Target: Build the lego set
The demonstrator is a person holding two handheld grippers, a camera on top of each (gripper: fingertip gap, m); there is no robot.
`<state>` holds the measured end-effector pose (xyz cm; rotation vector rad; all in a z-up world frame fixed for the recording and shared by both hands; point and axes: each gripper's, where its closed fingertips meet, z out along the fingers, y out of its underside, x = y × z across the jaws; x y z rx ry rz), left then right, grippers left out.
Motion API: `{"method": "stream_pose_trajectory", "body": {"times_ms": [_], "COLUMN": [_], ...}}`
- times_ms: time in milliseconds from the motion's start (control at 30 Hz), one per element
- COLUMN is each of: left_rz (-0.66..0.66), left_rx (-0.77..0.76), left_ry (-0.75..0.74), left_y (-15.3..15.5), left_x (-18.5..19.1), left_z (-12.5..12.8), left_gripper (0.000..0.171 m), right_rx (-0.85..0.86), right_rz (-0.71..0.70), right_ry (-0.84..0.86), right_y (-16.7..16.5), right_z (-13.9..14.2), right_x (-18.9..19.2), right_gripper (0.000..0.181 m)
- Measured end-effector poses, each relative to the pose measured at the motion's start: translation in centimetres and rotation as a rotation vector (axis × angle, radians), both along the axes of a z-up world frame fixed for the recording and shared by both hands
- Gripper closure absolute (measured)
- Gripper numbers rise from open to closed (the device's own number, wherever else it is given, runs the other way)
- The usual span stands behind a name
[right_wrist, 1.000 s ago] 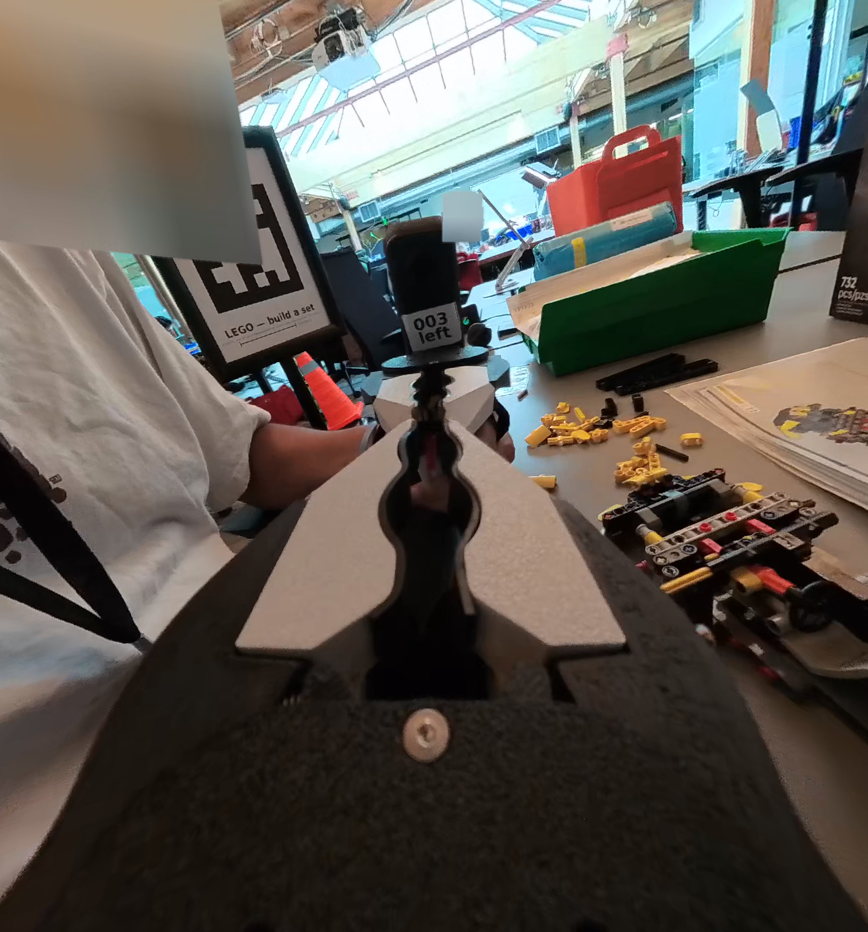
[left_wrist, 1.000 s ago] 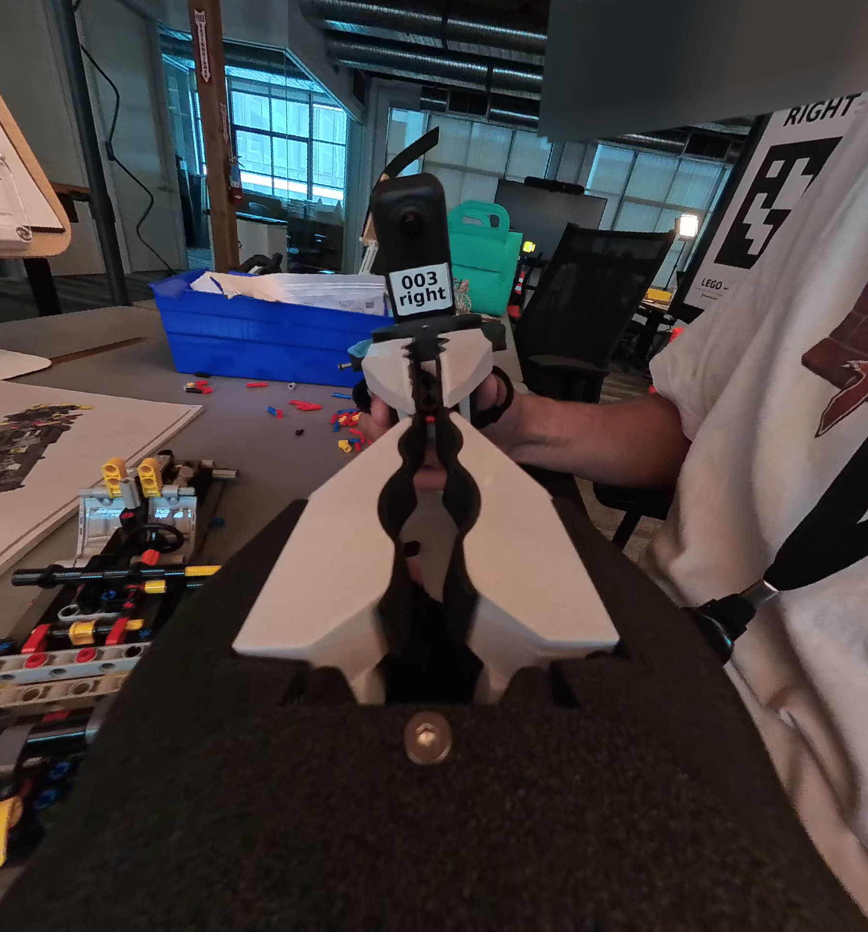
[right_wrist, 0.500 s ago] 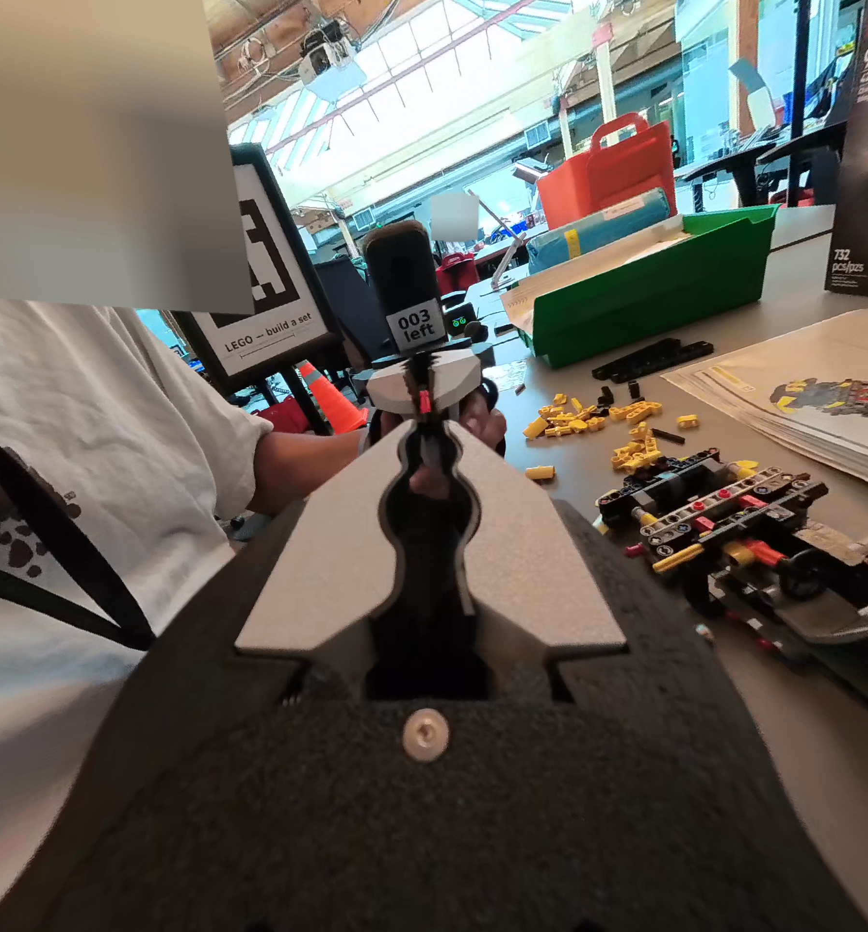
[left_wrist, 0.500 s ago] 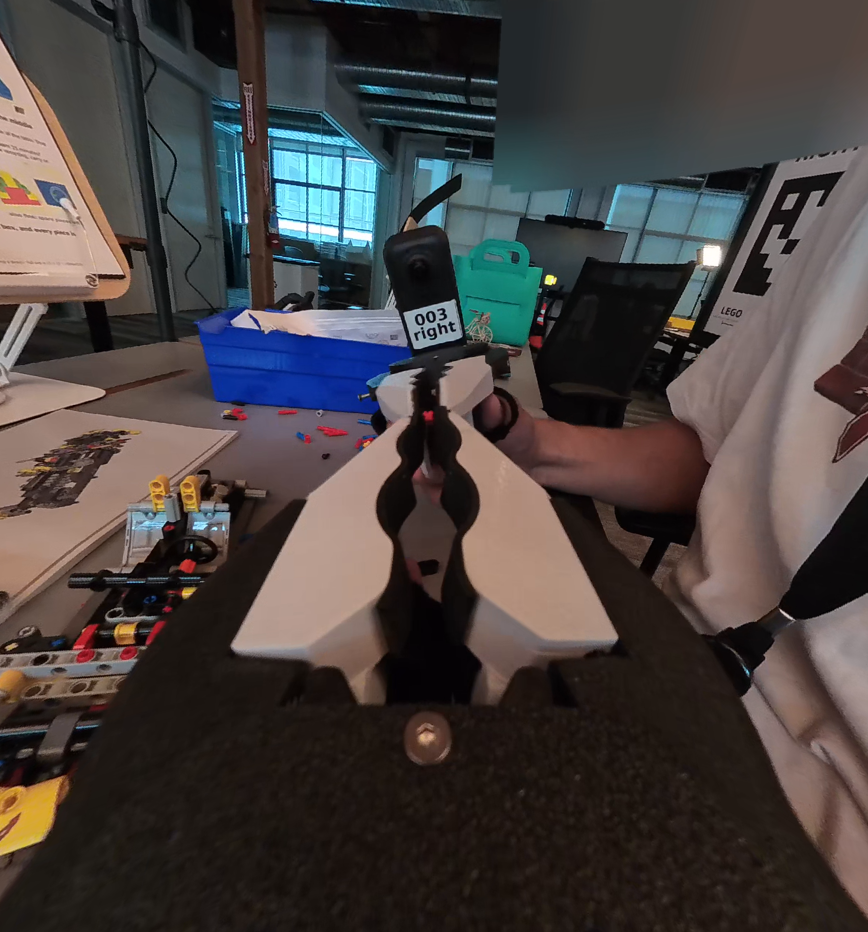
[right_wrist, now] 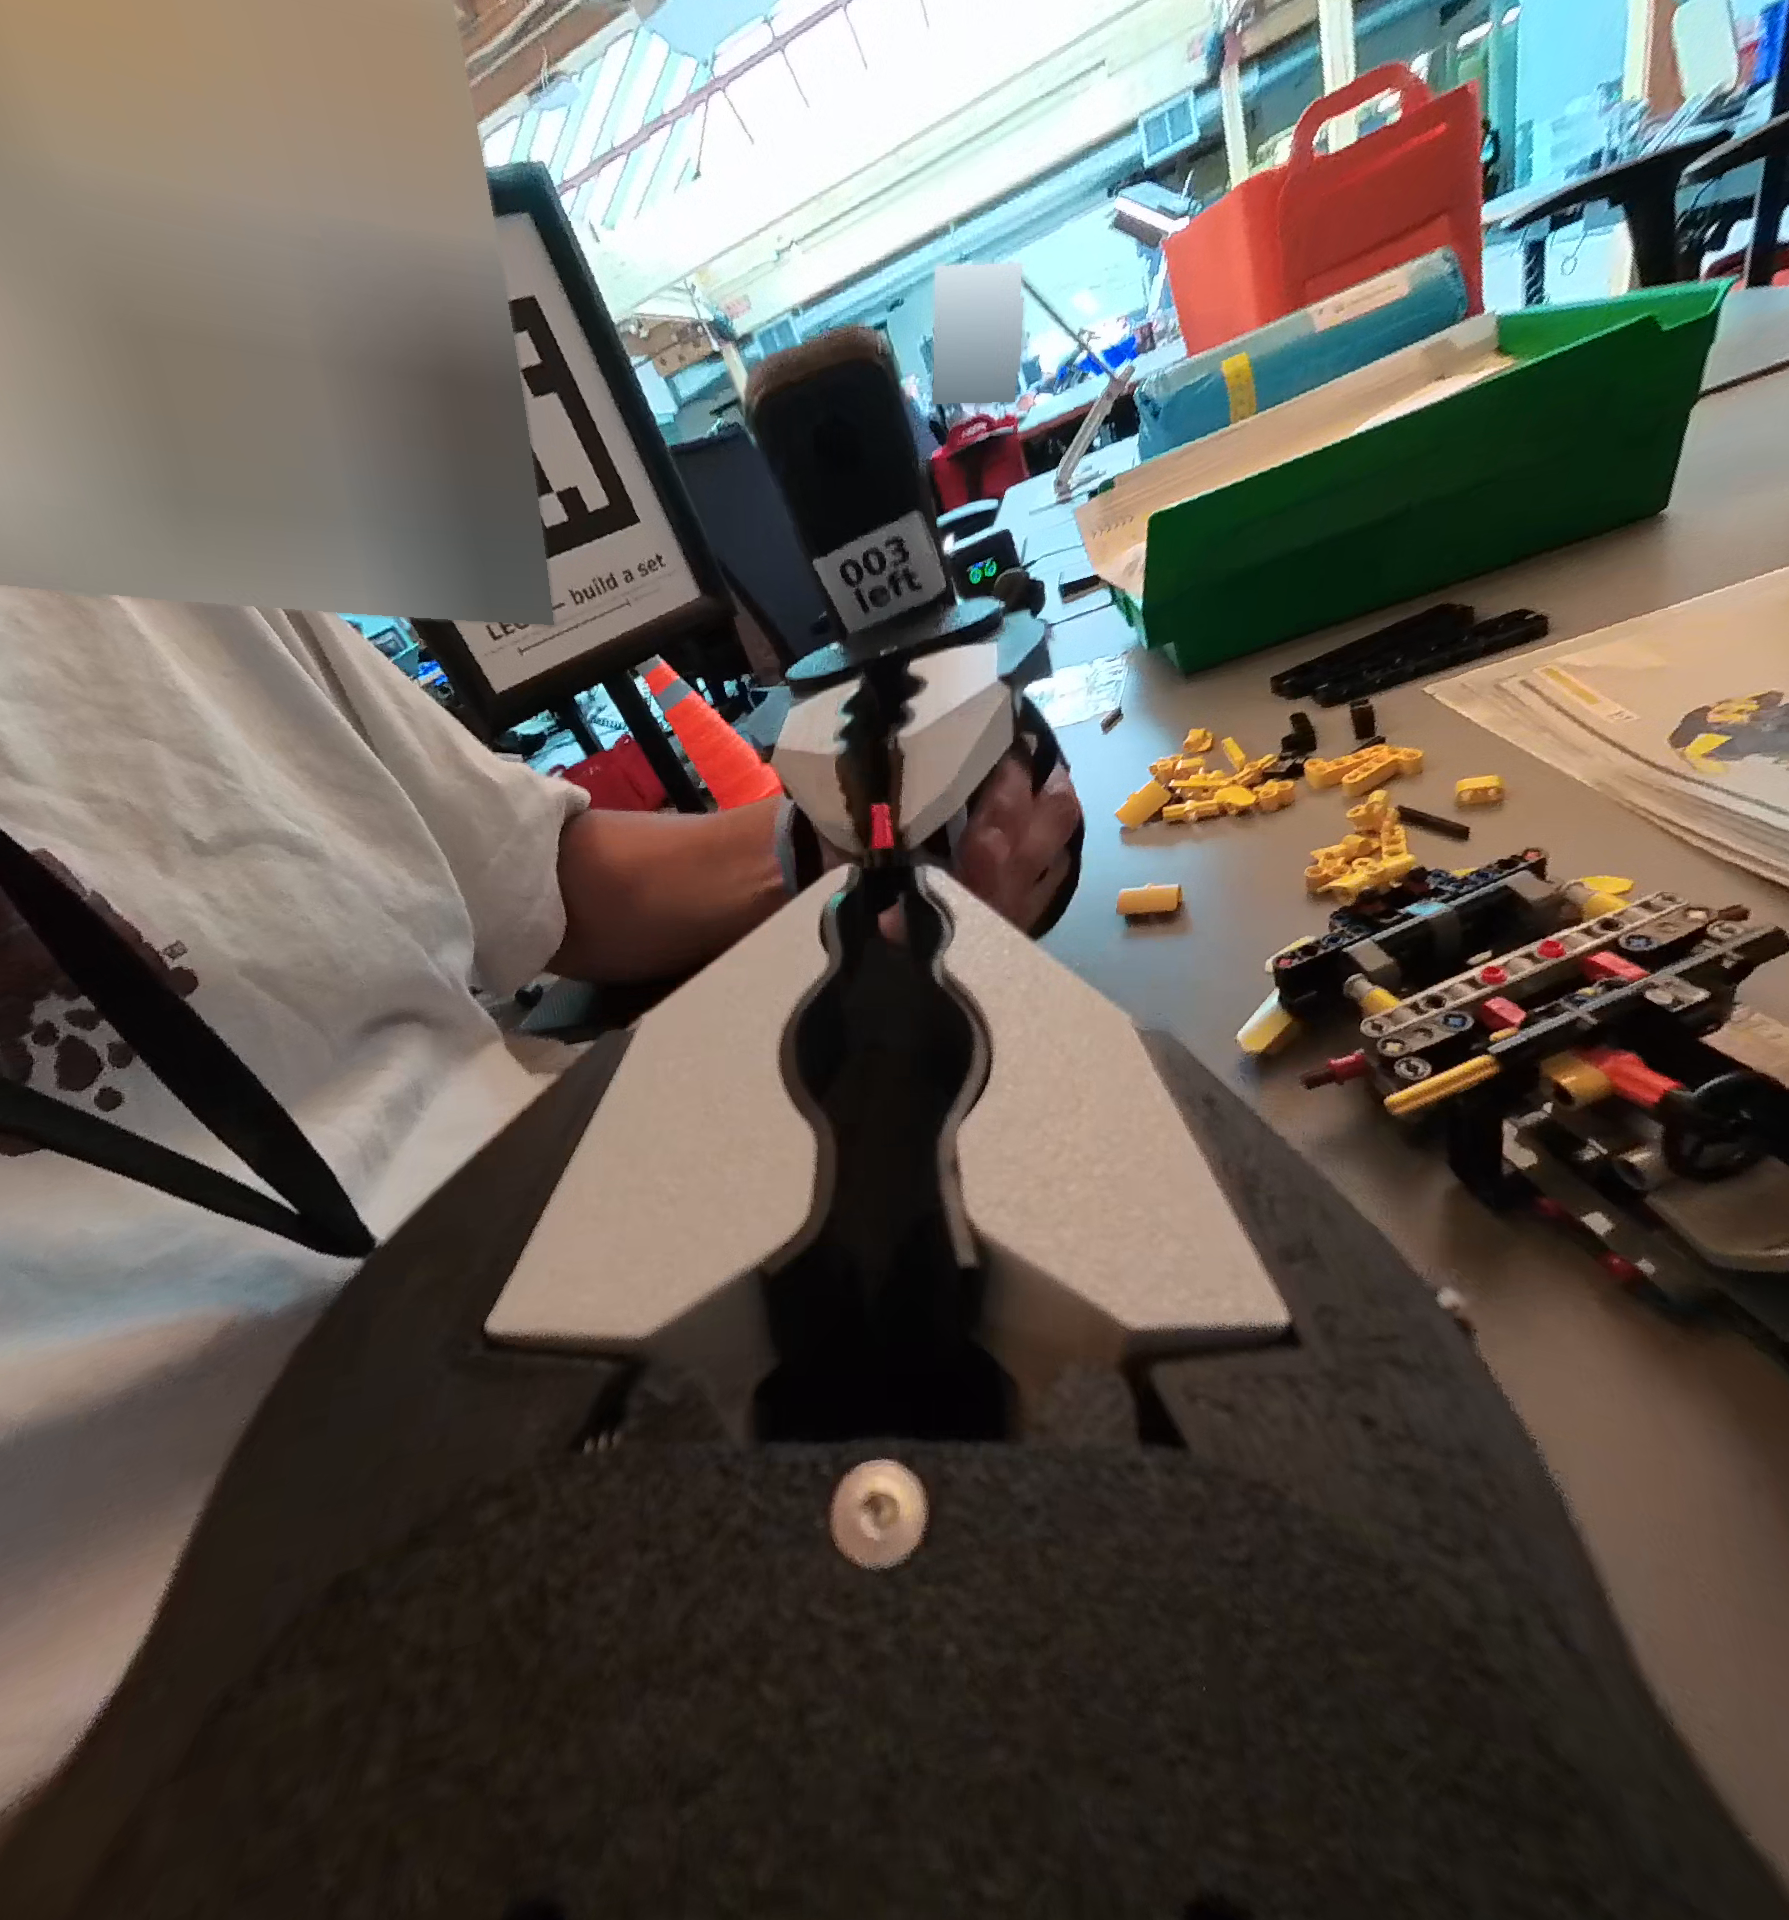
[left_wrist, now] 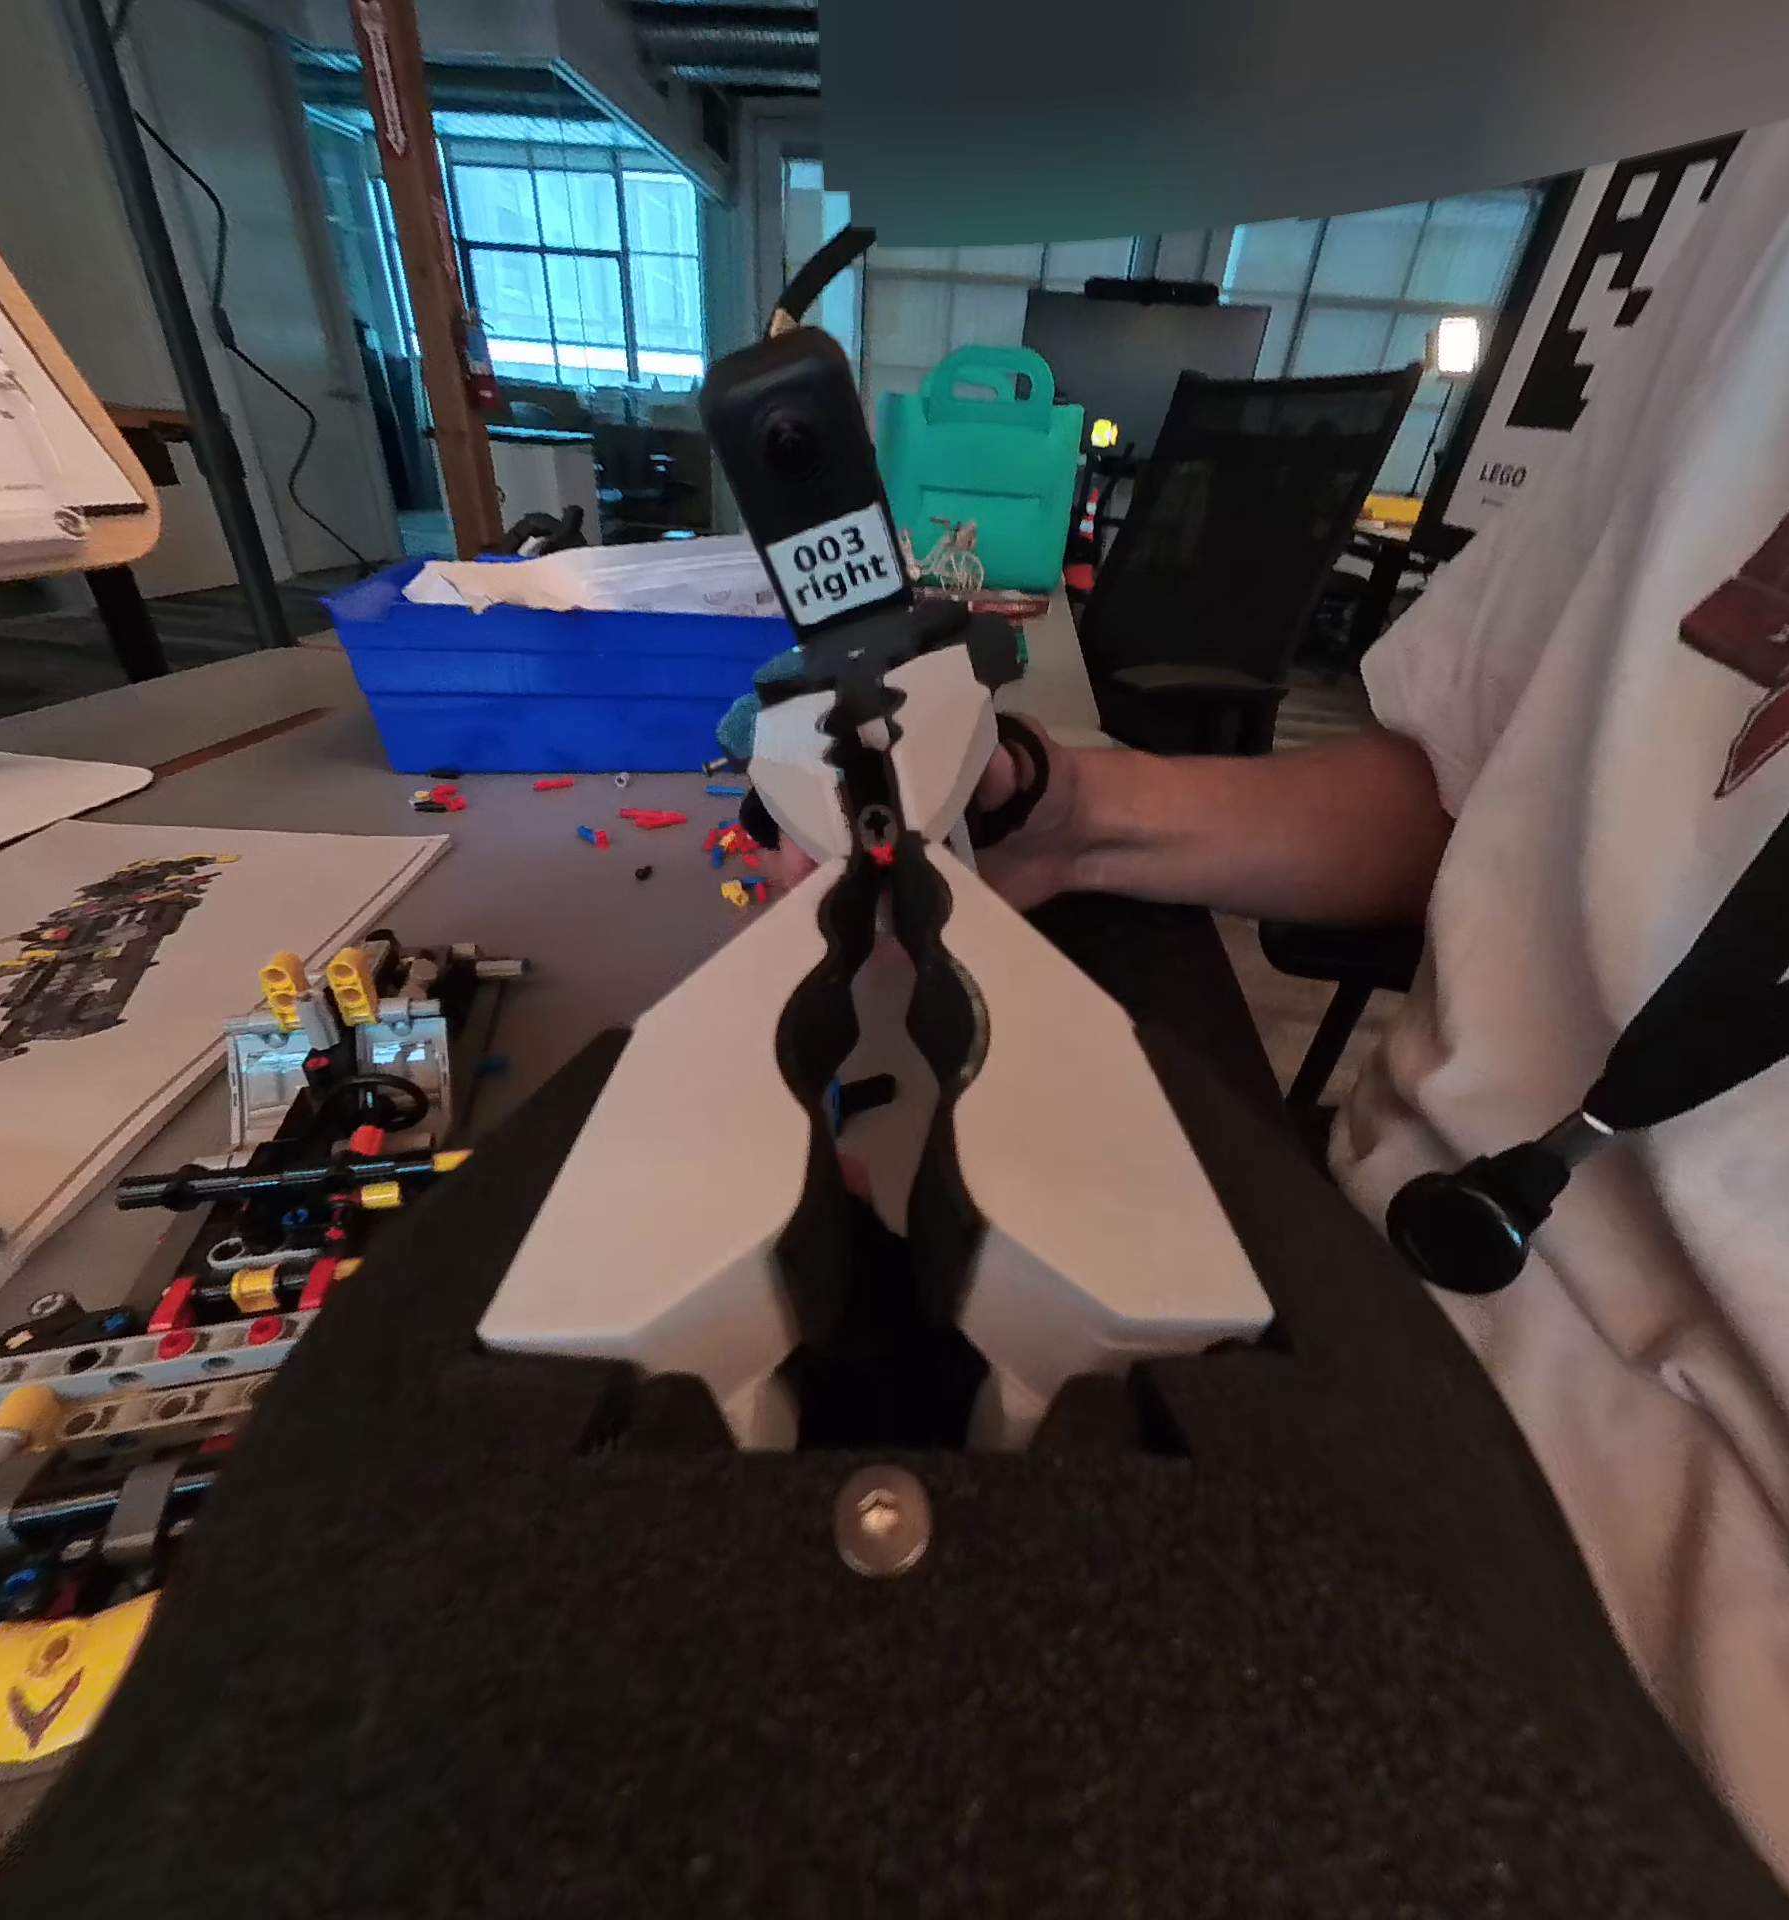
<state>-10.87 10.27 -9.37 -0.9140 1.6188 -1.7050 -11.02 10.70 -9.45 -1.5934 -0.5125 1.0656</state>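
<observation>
the small red lego piece [right_wrist: 878,828] sits between the tips of the two grippers, which point at each other, tip to tip, in the air above the near edge of the grey table [left_wrist: 578,914]. the left gripper [left_wrist: 882,883] has its tips drawn together on the red piece. the right gripper [right_wrist: 877,888] is nearly closed, tips right at the same piece; whether it also grips it i cannot tell. the half-built lego car [right_wrist: 1555,1039] rests on the table, to the right in the right wrist view, apart from both grippers. loose yellow pieces [right_wrist: 1274,779] lie just beyond it, with a green bin [right_wrist: 1409,540] farther off. in the left wrist view an instruction booklet [left_wrist: 142,935] lies to the left, and a blue bin [left_wrist: 537,675] stands at the far side.
</observation>
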Motion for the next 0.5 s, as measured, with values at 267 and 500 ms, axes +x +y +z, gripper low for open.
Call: {"method": "stream_pose_trajectory", "body": {"times_ms": [267, 500], "left_rz": [-0.041, -0.110], "left_rx": [0.118, 0.143], "left_ry": [0.036, 0.039], "left_y": [-0.7, -1.5], "left_x": [-0.4, -1.0], "left_z": [-1.6, -1.8], "left_gripper": [0.171, 0.170], "right_rx": [-0.144, -0.334], "right_rz": [0.095, 0.262], "right_ry": [0.036, 0.241], "right_y": [-0.8, -1.7], "right_z": [-1.5, -1.6], "right_x": [-0.4, -1.0], "right_gripper": [0.175, 0.175]}}
